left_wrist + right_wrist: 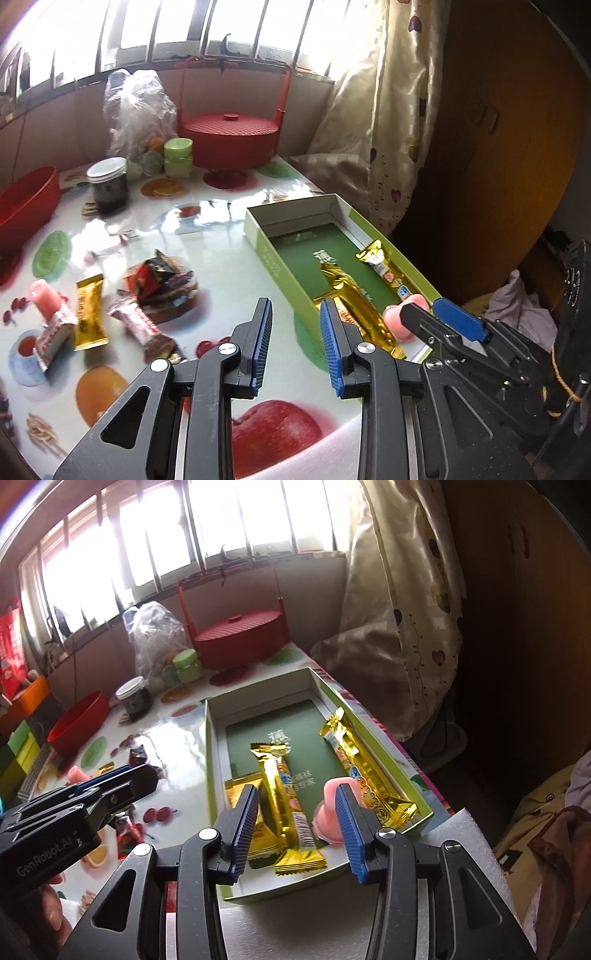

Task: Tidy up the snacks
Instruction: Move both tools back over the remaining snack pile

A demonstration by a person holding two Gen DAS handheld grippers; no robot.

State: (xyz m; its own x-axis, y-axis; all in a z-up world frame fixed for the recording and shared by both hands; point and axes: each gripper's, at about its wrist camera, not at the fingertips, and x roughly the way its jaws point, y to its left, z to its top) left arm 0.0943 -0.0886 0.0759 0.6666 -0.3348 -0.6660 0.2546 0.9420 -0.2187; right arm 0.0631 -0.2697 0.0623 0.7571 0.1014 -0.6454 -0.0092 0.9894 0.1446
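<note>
Left wrist view: left gripper (295, 332) open, empty, lower centre. Loose snacks (155, 295) at left, box (273, 266) at right. Right gripper (295, 825) open over box, nothing gripped. Next: approach one wrapper square, pinch mid-length, avoid neighbours.

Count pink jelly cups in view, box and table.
2. One pink plastic jelly cup sits in the green cardboard box, near end; another pink jelly cup lies on the table left. More may be hidden.
</note>
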